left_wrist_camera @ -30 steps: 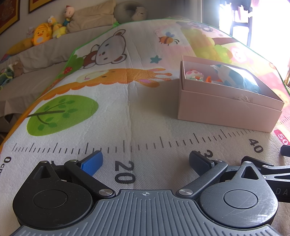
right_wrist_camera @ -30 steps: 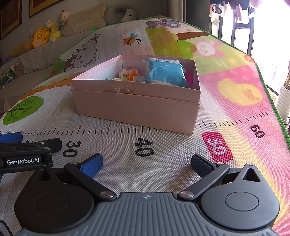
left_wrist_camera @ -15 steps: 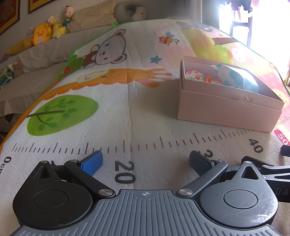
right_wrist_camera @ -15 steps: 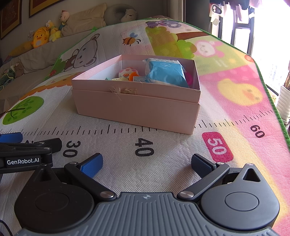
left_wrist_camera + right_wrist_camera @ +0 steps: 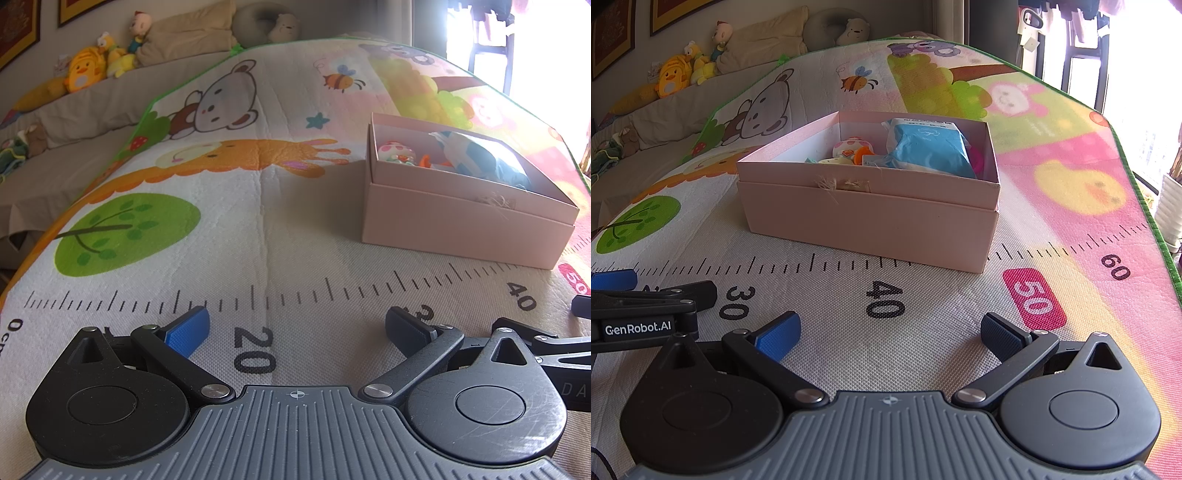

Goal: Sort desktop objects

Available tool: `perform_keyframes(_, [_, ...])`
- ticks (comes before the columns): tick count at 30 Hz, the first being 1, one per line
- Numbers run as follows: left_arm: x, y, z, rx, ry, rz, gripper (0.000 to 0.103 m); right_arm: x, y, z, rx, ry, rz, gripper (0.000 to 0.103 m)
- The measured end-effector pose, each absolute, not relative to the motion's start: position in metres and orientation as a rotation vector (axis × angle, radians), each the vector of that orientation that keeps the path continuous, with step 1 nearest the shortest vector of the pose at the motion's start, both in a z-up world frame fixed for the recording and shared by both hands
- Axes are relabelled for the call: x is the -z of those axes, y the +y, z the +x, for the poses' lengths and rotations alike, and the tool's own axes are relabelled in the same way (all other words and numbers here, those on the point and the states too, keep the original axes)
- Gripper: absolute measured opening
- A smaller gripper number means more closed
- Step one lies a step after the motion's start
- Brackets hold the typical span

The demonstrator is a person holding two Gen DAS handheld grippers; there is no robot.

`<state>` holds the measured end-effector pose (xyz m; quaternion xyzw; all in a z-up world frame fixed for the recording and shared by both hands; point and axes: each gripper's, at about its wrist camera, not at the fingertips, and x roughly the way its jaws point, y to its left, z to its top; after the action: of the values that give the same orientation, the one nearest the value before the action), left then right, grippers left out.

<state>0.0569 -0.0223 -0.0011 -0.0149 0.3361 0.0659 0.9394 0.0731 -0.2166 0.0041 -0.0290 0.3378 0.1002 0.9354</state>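
An open pink box (image 5: pixel 871 225) (image 5: pixel 461 229) stands on the printed play mat. Inside lie a blue packet (image 5: pixel 929 147) (image 5: pixel 480 158), a small spotted mushroom toy (image 5: pixel 851 144) (image 5: pixel 393 150) and an orange piece (image 5: pixel 862 154) (image 5: pixel 424 161). My right gripper (image 5: pixel 890 332) rests low on the mat in front of the box, open, nothing between its fingers. My left gripper (image 5: pixel 297 326) sits open and empty on the mat near the "20" mark, left of the box. In the right wrist view the left gripper (image 5: pixel 646 299) shows at the left edge.
The colourful play mat (image 5: pixel 221 229) with a ruler print covers the surface. Plush toys (image 5: pixel 85 70) and cushions (image 5: pixel 184 33) line a sofa at the back. A bright window (image 5: pixel 1126 55) is on the right, past the mat's green edge (image 5: pixel 1145 206).
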Motion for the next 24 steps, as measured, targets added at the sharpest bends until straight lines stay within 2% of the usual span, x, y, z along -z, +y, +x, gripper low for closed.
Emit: perform_keyframes(24, [0.001,-0.0224,0.0569,-0.134,0.687,-0.03,0.103,-0.0038,-0.2165,0.0732,-0.205,0.691,-0.059,0.103])
